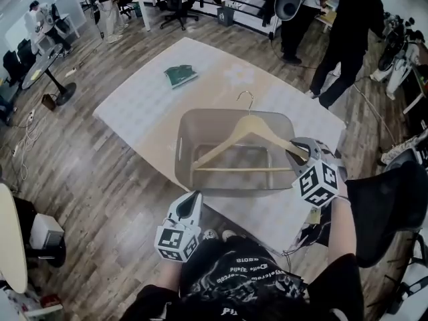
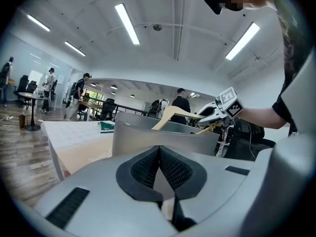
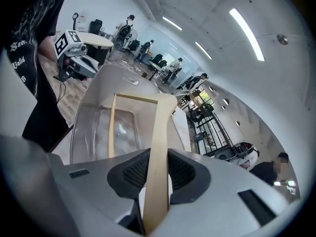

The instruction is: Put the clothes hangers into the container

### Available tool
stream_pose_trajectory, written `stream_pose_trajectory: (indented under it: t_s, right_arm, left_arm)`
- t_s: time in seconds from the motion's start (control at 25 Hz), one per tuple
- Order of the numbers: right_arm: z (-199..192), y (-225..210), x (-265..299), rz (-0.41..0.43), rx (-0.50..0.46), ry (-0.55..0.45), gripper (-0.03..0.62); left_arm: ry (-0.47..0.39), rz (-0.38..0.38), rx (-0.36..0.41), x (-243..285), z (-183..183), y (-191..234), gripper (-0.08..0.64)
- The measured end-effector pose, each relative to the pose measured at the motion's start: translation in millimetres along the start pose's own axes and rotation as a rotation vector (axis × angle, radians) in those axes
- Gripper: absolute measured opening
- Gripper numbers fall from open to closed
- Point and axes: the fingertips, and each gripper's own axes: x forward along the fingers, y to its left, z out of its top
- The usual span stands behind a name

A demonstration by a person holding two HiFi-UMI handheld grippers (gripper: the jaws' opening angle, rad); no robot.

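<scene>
wooden hanger [image 1: 249, 134] sits over the grey see-through container [image 1: 182, 154], with its hook towards the far side and its crossbar within the rim outline in the head view. your right gripper [image 3: 157, 174] is partly closed, pads clamped on the hanger's right arm near its tip, close to the container's right rim. your left gripper [image 2: 159, 169] has its jaws pressed together on nothing, just outside the near wall, towards the left.

this looks like the drop-in. dip the free left end first so it clears the left wall, and keep the hook off the far rim. then lower your end and let go only once the wood rests inside. you're gripping near one tip, so it may swing; go slow. can't tell if it touches the bottom yet.

green item [image 1: 180, 76] lies well apart on the far side of the table [image 1: 140, 112].
</scene>
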Motion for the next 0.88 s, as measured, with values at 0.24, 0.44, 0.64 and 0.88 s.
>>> stream_pose_trajectory:
  t_s: [0.24,0.44,0.64,0.88]
  right_arm:
    - [3.5,5.0,15.6,0.038,-0.090,0.051,0.100]
    - [7.4,14.3,30.8,0.079,-0.144,0.068,0.100]
    - [11.6,20.2,42.8,0.113,-0.182,0.079,0.100]
    - [13.3,26.0,54.6,0.158,-0.209,0.078,0.100]
  left_arm:
    - [0.000,0.020,-0.008,-3.3,-1.6,7.0,0.020]
    - [-0.013,0.029,-0.044,-4.7,-3.3,8.5,0.020]
    - [-0.010,0.042,-0.024,-6.0,-2.5,10.3,0.020]
    - [-0.037,0.029,-0.072,-2.3,3.8,10.6,0.020]
